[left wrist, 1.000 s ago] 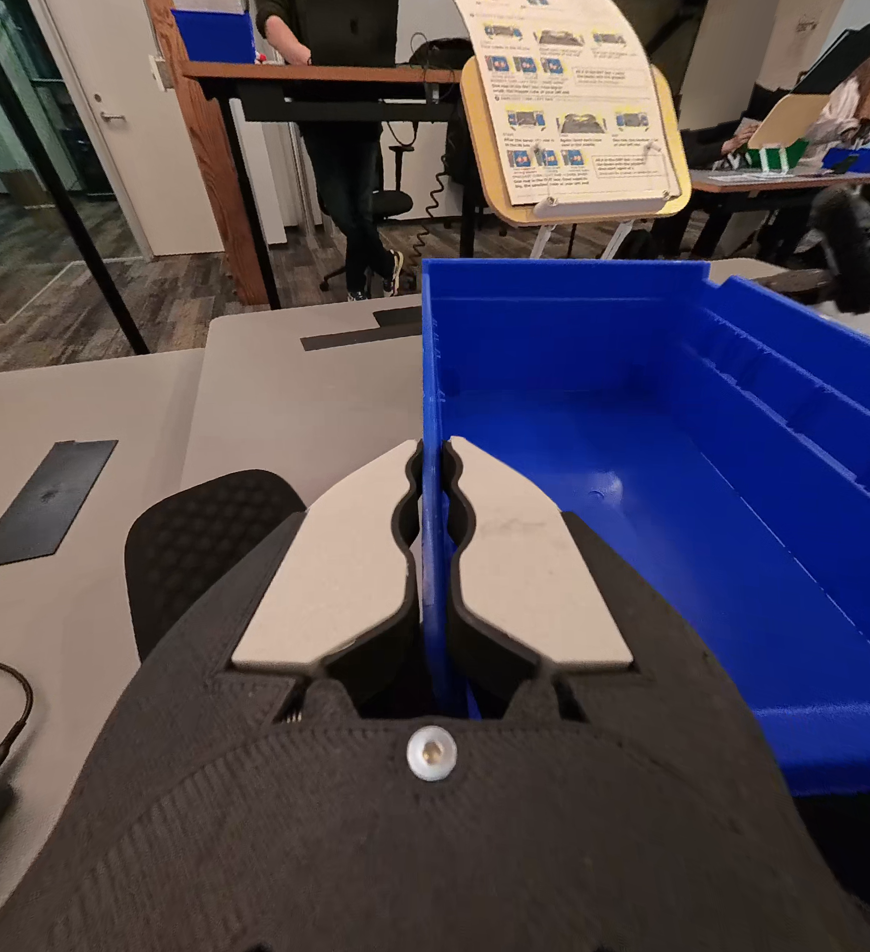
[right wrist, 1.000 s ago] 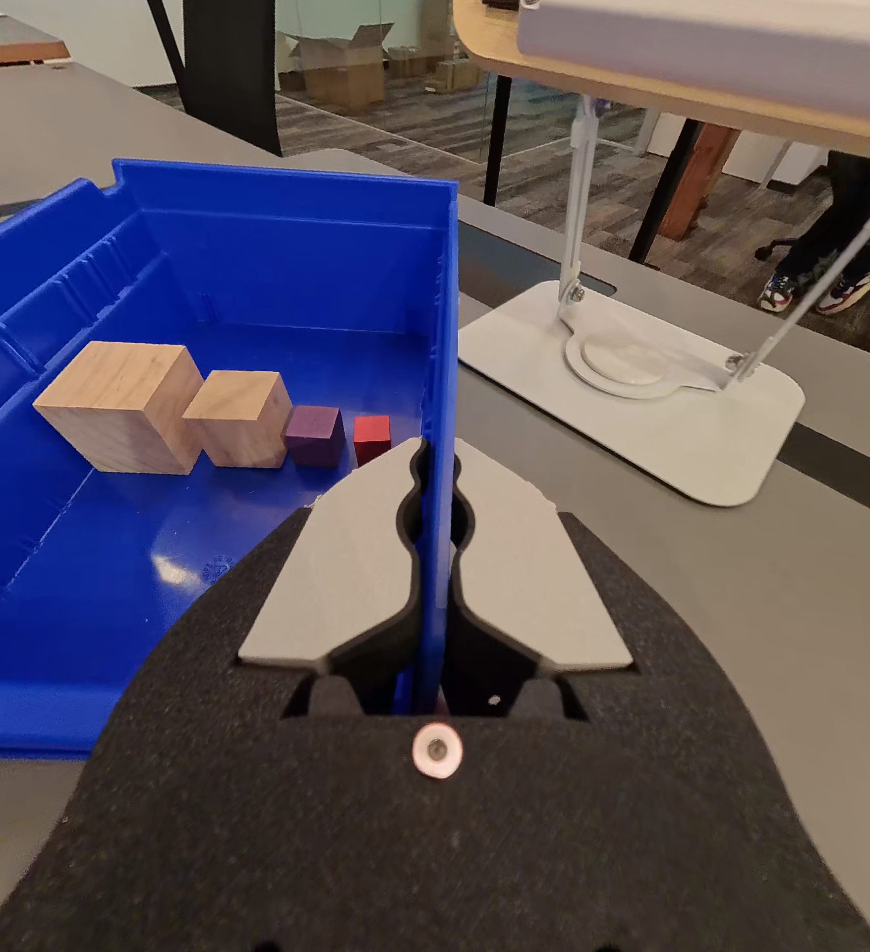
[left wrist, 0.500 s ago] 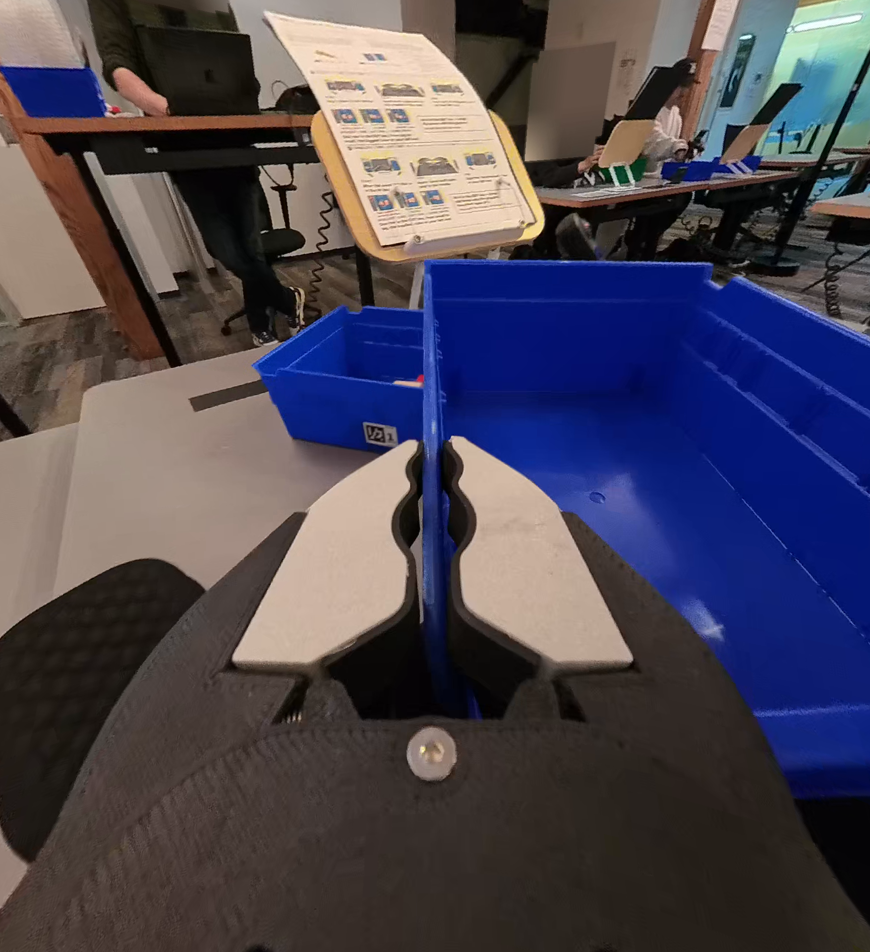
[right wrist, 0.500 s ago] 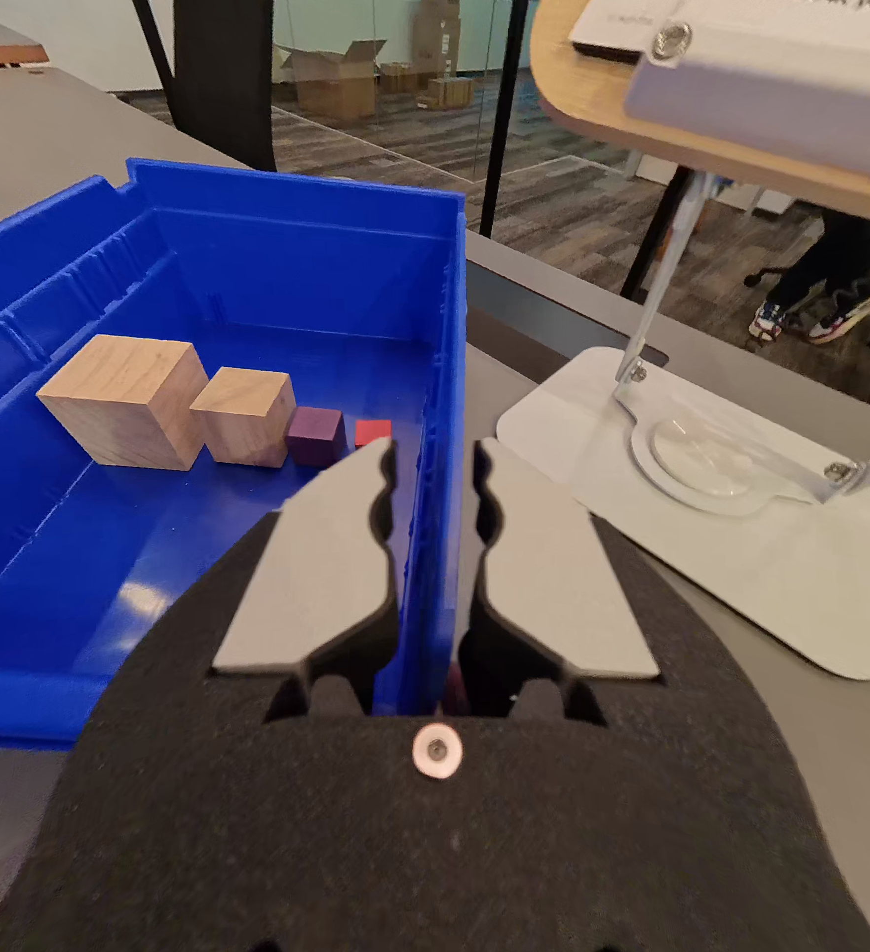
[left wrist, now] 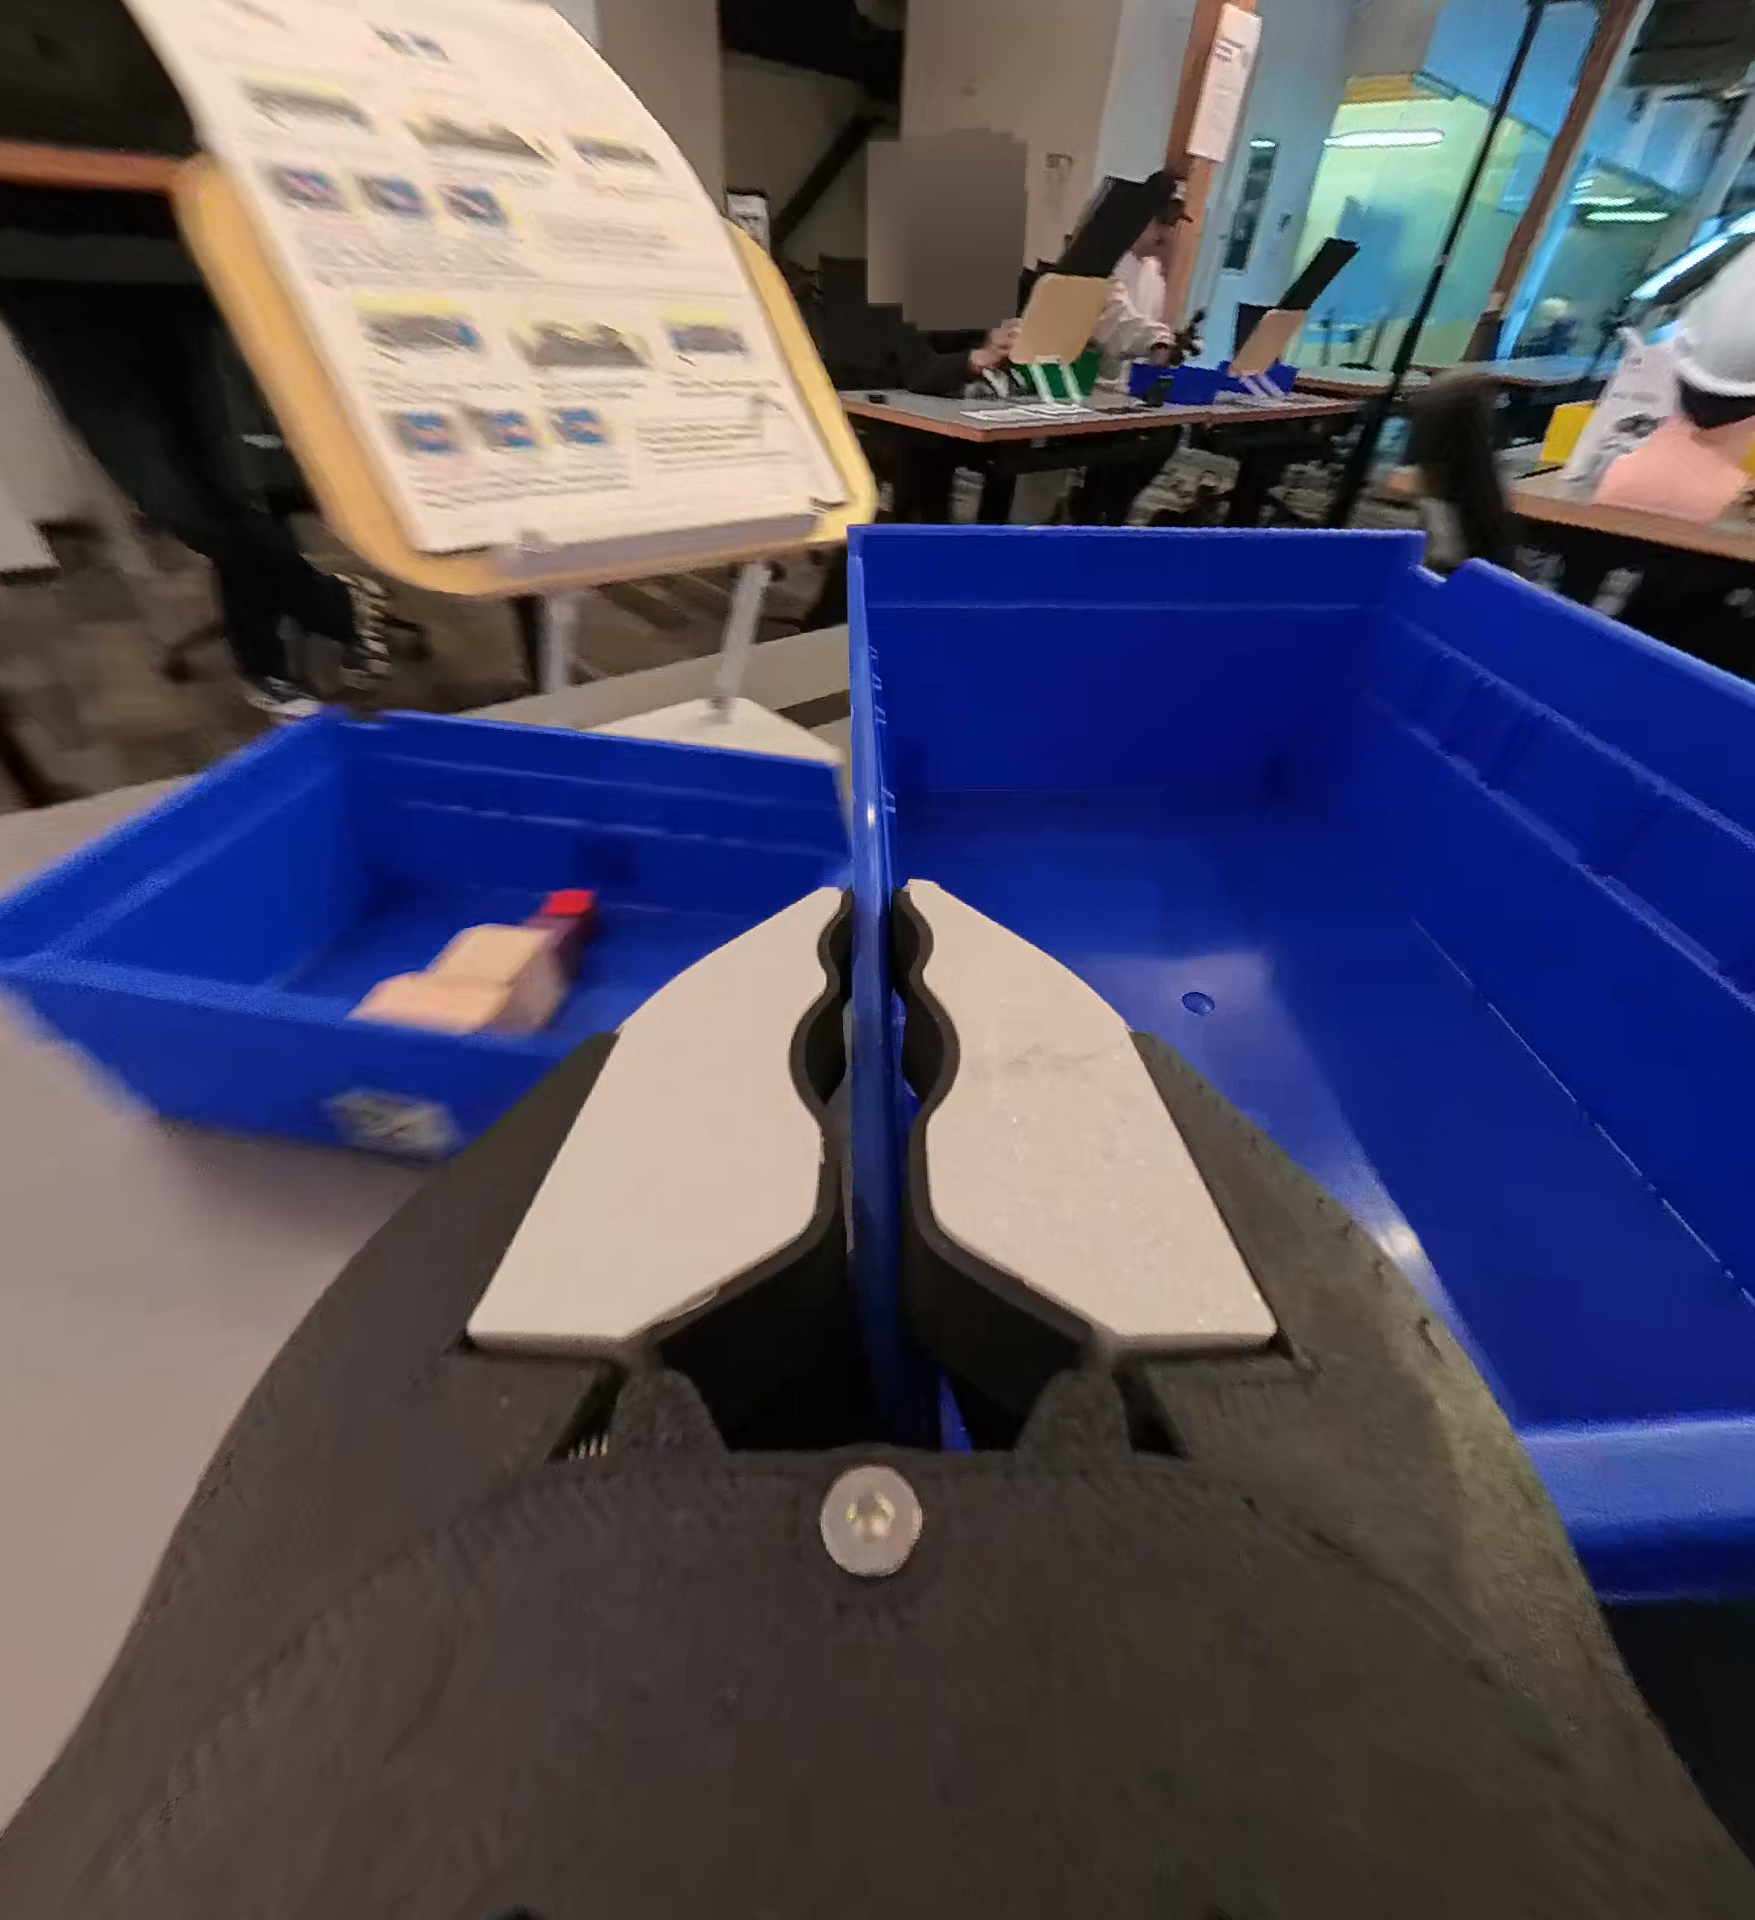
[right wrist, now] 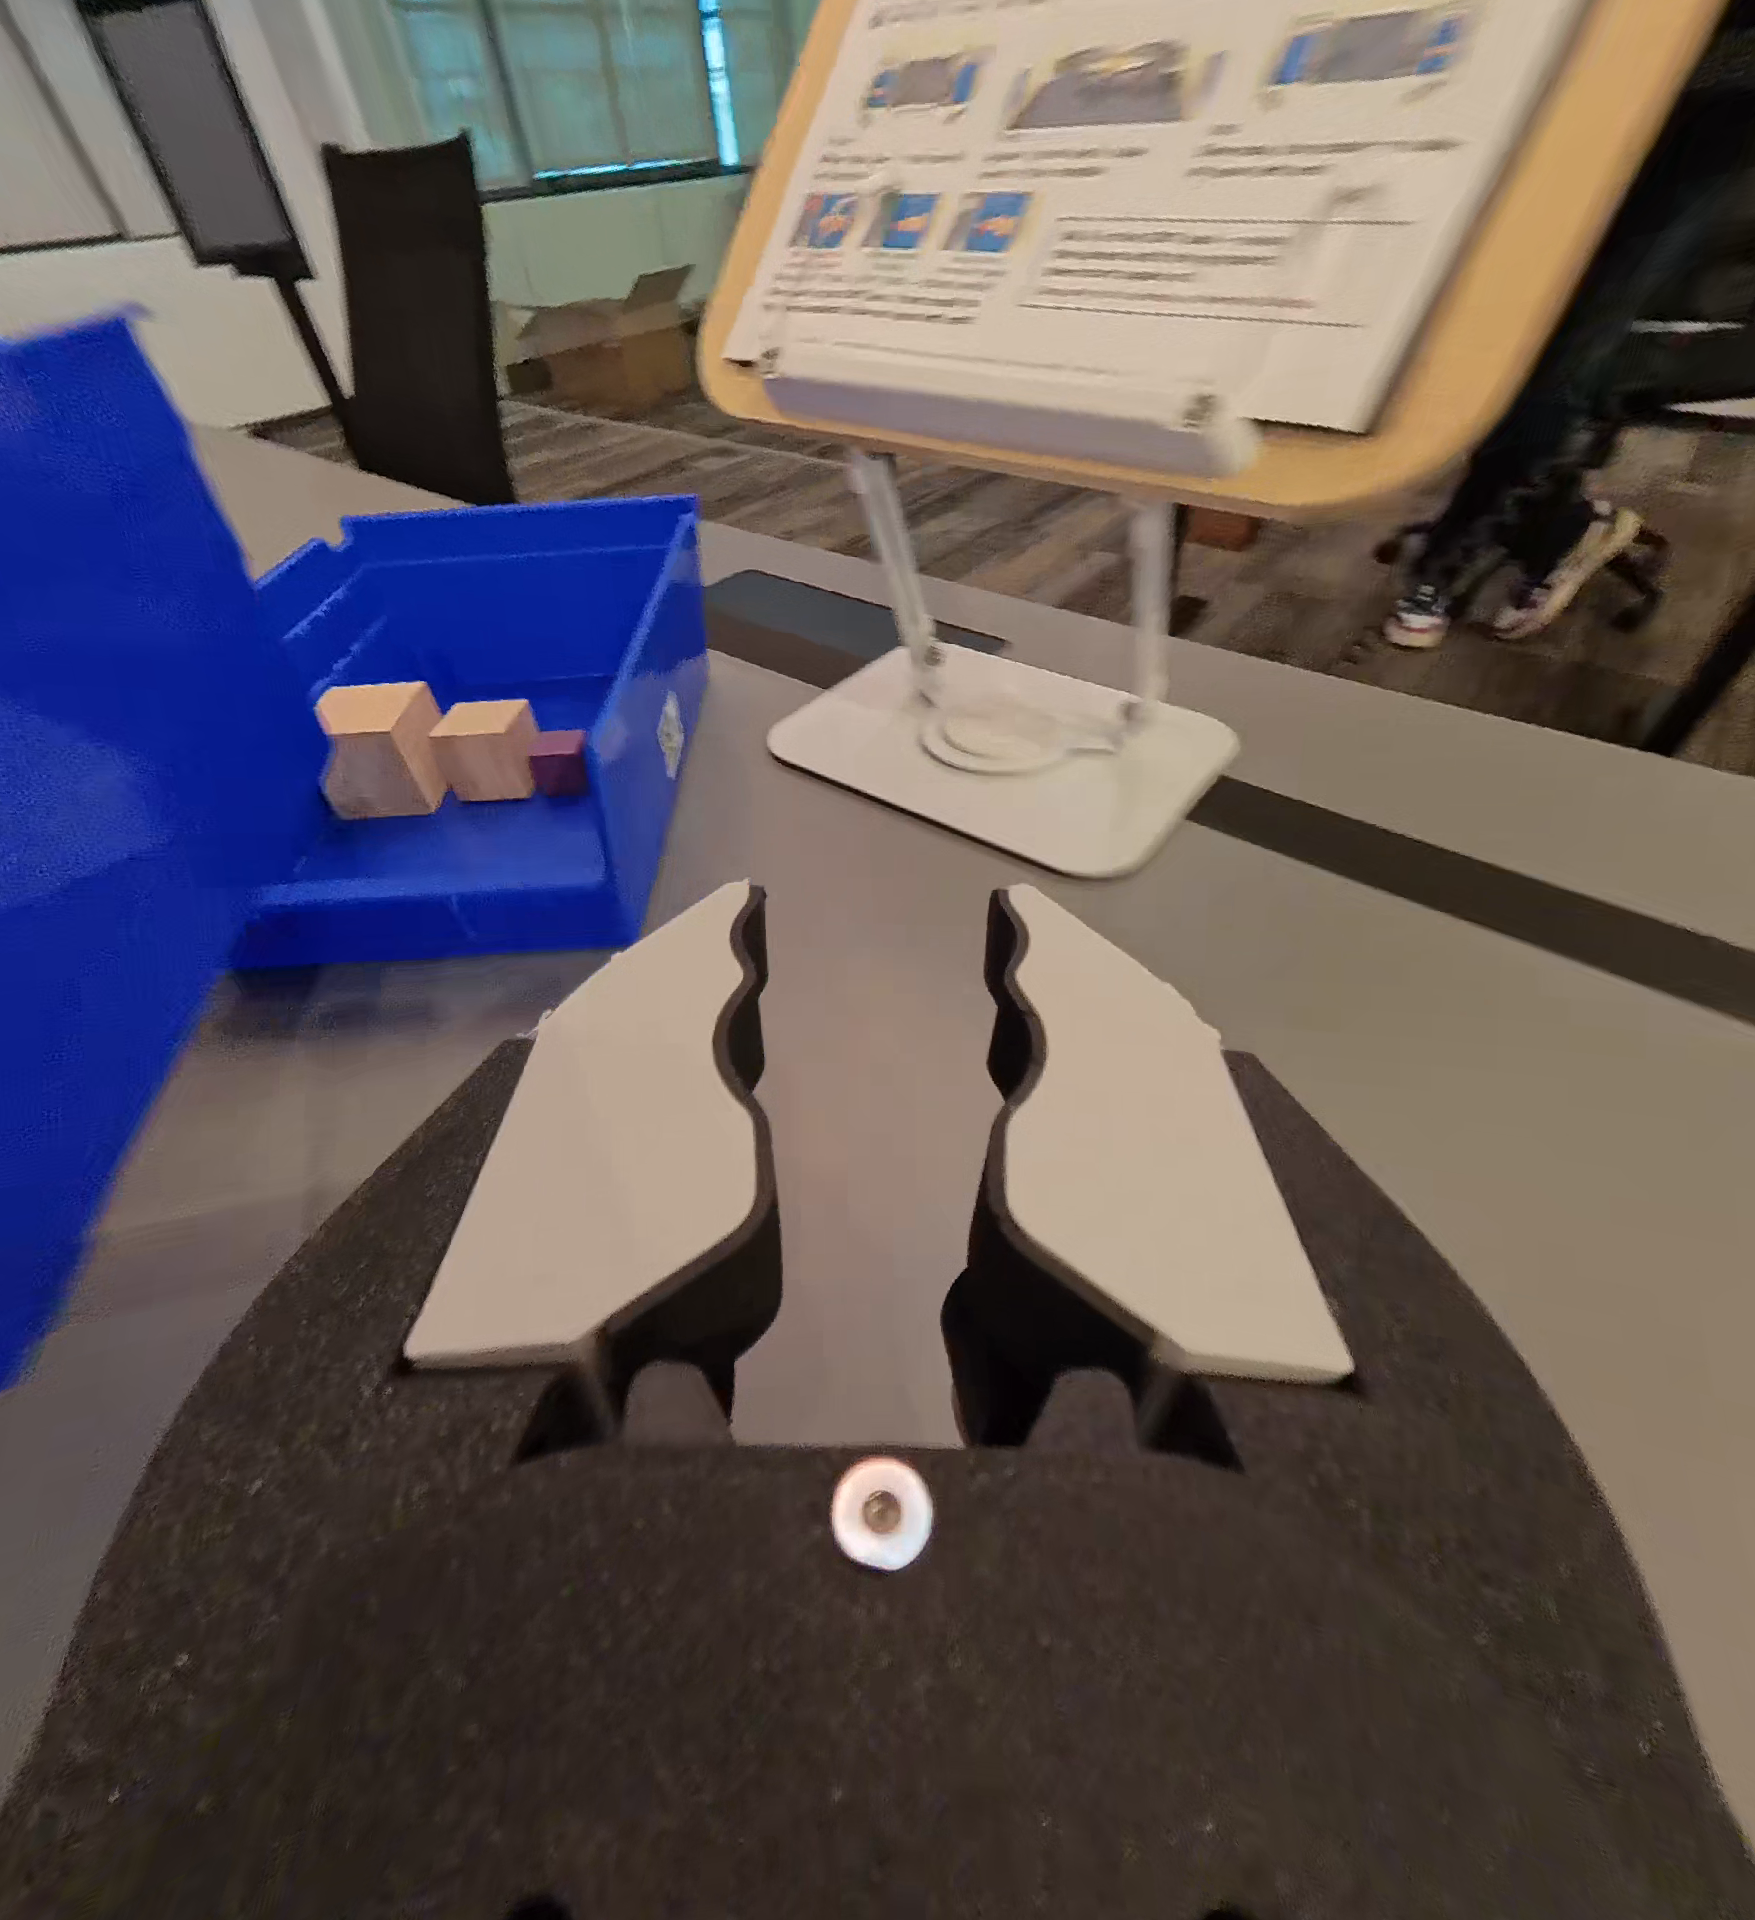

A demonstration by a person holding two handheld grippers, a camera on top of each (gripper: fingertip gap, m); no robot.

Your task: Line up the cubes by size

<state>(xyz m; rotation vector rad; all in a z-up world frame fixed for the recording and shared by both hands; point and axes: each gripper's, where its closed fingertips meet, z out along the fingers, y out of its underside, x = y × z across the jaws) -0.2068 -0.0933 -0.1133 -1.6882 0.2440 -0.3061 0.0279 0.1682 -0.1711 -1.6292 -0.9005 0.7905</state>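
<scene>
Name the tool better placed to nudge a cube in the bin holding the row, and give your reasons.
Right. The right tool is open with nothing between its fingers, and that bin with the cubes lies ahead-left of it. The left tool is clamped on the wall of the empty bin.

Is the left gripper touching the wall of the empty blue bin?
Touching. Left wrist view: left gripper pads press both sides of the empty blue bin wall.

The left gripper (left wrist: pixel 871 914) pinches the near side wall of an empty blue bin (left wrist: pixel 1268 935), while at ten o'clock a second blue bin (left wrist: pixel 229 1039) holds a blurred row of cubes (left wrist: pixel 499 977) beneath a tilted instruction board (left wrist: pixel 499 312).
</scene>
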